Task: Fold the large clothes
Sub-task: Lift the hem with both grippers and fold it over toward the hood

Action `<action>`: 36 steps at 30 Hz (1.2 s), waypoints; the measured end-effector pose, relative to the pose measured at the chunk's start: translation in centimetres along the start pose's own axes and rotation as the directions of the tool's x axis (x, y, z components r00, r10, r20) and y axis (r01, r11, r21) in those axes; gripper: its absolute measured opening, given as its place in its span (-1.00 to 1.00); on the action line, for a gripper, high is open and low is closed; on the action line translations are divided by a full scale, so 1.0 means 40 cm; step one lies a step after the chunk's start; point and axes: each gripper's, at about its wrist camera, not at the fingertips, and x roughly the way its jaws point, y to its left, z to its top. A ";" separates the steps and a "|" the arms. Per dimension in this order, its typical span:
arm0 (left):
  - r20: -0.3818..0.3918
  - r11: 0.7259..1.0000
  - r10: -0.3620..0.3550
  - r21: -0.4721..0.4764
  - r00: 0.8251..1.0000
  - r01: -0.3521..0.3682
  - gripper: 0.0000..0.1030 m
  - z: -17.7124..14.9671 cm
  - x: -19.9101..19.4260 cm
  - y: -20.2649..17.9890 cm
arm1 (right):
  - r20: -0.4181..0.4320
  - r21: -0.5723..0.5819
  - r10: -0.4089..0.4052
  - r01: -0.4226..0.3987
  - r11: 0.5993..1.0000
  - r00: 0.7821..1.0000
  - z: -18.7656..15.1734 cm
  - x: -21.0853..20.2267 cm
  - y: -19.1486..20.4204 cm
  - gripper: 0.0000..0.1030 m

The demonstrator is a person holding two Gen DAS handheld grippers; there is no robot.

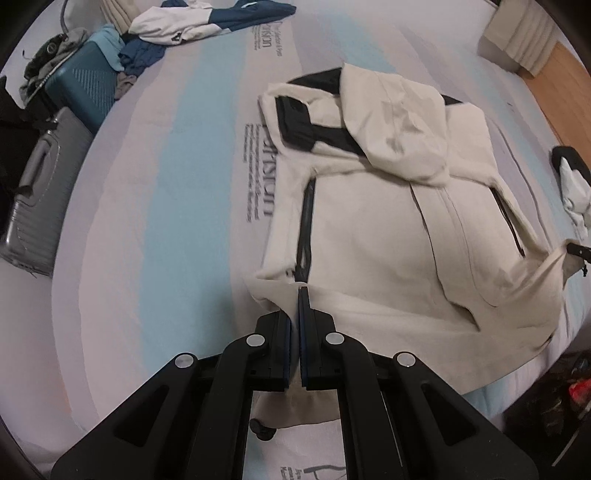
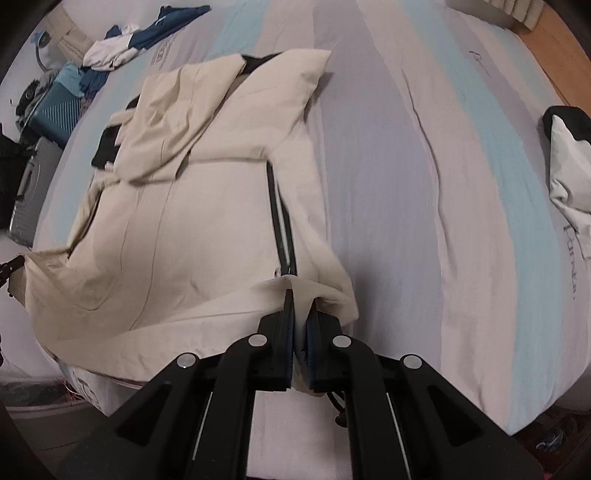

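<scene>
A cream jacket (image 1: 373, 236) with black trim and a hood lies spread on the bed, sleeves folded inward. My left gripper (image 1: 295, 299) is shut on the jacket's bottom hem at its left corner, and the cloth is lifted there. In the right wrist view the same jacket (image 2: 207, 221) lies to the left. My right gripper (image 2: 301, 301) is shut on the hem at the right corner, beside a black zipper (image 2: 282, 236). The other gripper's tip shows at the far edge of each view.
The bed (image 1: 166, 206) has a striped blue, grey and white sheet. A blue-and-white garment (image 1: 207, 22) lies at the far end. A teal suitcase (image 1: 81, 88) and a grey one (image 1: 33, 192) stand at the left. A black-and-white garment (image 2: 569, 162) lies at the right.
</scene>
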 end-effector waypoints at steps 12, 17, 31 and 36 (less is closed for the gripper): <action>0.015 0.999 0.051 0.016 0.999 -0.051 -0.96 0.243 0.019 0.041 | 0.066 -0.041 0.008 -0.005 0.999 0.998 0.252 0.006 -0.035 -0.93; 0.037 0.999 0.031 0.007 0.999 -0.032 -0.96 0.350 0.031 0.063 | 0.105 -0.036 -0.001 0.005 0.999 0.995 0.357 0.003 -0.032 -0.93; 0.069 0.999 0.021 0.044 0.997 -0.024 -0.95 0.625 0.192 0.083 | 0.139 0.023 -0.099 0.097 0.995 0.985 0.607 0.122 -0.026 -0.93; 0.058 1.000 0.003 0.011 0.998 -0.003 -0.95 0.711 0.272 0.103 | 0.126 0.036 -0.136 0.132 0.991 0.983 0.687 0.182 -0.025 -0.93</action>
